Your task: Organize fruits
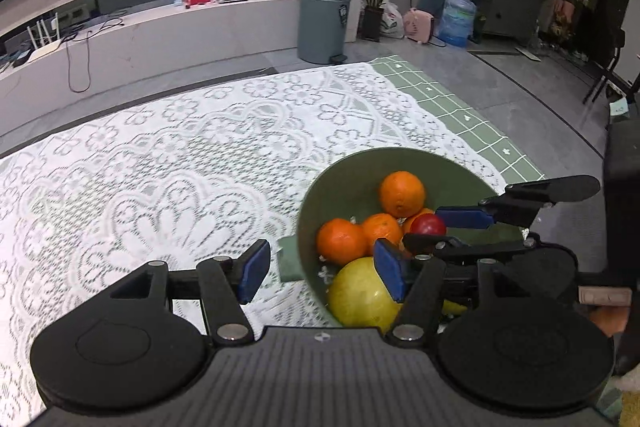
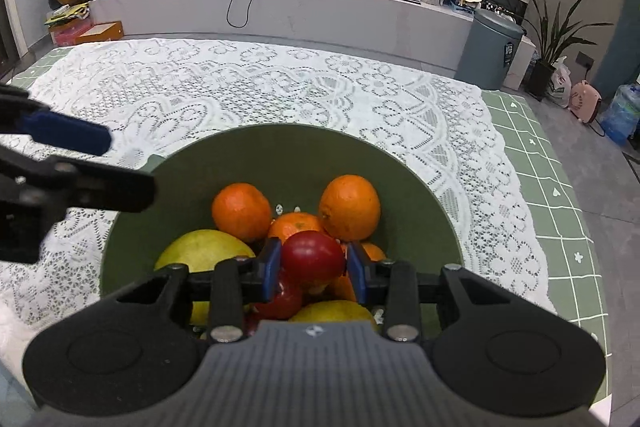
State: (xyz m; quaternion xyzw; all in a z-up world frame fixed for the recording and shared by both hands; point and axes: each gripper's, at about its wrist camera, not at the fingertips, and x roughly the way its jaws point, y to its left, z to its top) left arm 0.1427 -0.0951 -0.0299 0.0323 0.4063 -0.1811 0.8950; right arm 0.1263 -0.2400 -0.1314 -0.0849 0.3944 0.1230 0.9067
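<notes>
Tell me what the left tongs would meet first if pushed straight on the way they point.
Probably the lace tablecloth beside the green bowl; the open left tongs straddle the bowl's near rim, so depth is uncertain.

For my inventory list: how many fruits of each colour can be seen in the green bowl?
Orange: at least 3, a fourth partly hidden
Red: 2
Yellow-green: 2
Total: at least 7 in the green bowl; some fruit is hidden behind the gripper.
</notes>
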